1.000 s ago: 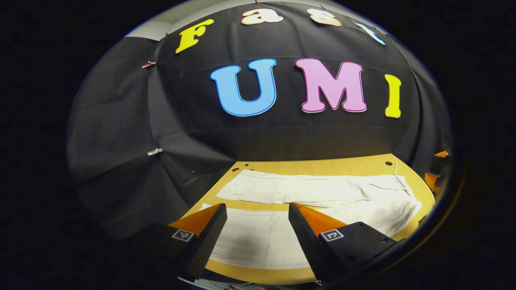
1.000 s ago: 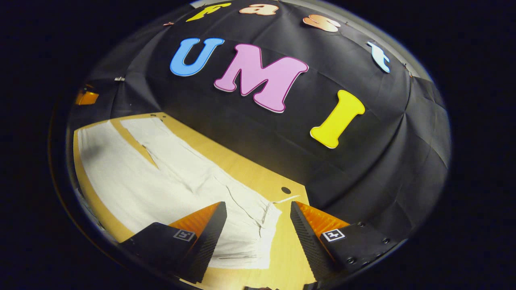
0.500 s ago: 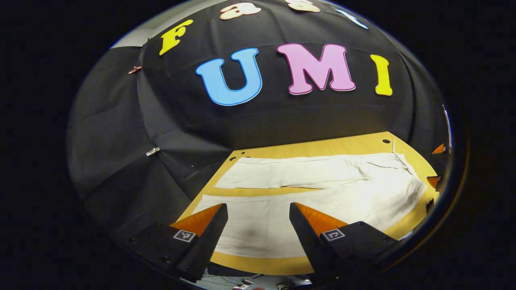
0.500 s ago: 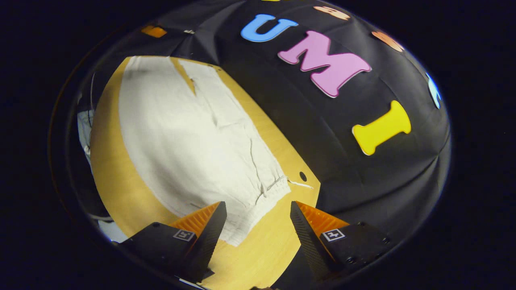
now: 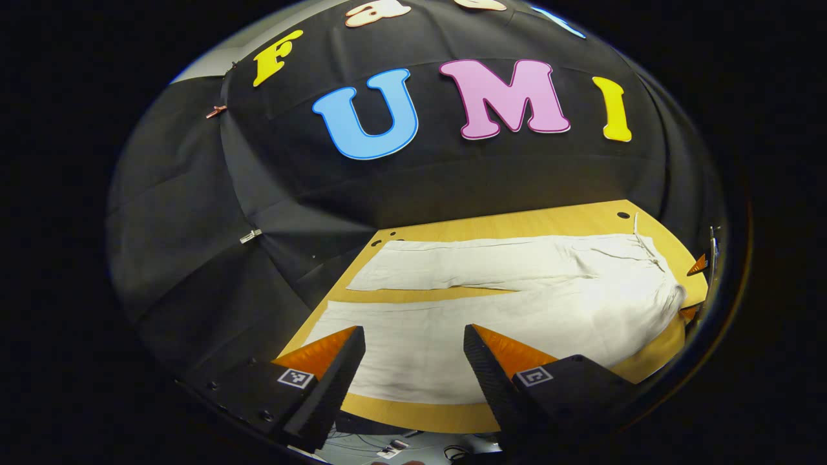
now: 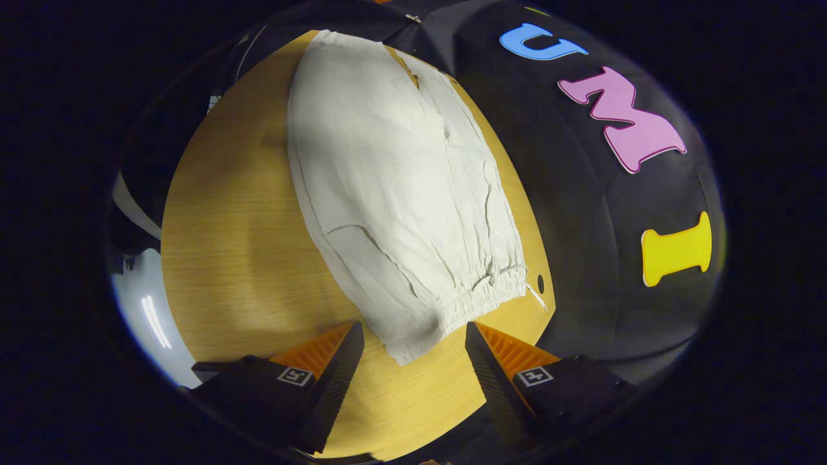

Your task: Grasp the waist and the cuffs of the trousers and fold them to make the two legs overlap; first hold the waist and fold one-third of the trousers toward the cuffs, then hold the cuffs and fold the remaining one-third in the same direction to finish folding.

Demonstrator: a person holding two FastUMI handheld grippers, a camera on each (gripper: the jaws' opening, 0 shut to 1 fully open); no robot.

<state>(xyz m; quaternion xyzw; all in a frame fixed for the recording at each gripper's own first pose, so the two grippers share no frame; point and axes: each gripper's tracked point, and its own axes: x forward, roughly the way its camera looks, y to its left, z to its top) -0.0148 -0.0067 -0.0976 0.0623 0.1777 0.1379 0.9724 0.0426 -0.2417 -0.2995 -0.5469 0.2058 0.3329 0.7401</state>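
Observation:
Pale cream trousers (image 5: 517, 303) lie flat on the wooden table (image 5: 517, 226), legs spread in a narrow V, cuffs to the left and waist to the right. My left gripper (image 5: 413, 336) hovers open over the near leg, close to the table's front edge. In the right gripper view the trousers (image 6: 387, 181) stretch away from the gathered elastic waistband (image 6: 478, 300). My right gripper (image 6: 413, 329) is open, with the waist's near corner lying between its fingers. One of its fingertips (image 5: 698, 265) shows by the waist in the left gripper view.
The black cloth wall rises just behind the table's far edge. A small hole (image 6: 540, 283) in the table (image 6: 245, 258) sits beside the drawstring (image 6: 535, 296). Bare wood lies left of the trousers in the right gripper view. Cables (image 5: 394, 449) lie below the front edge.
My right gripper has swung round to the waist end and tipped down, so the waistband corner now lies between its fingers. The left gripper has tilted down slightly over the near leg.

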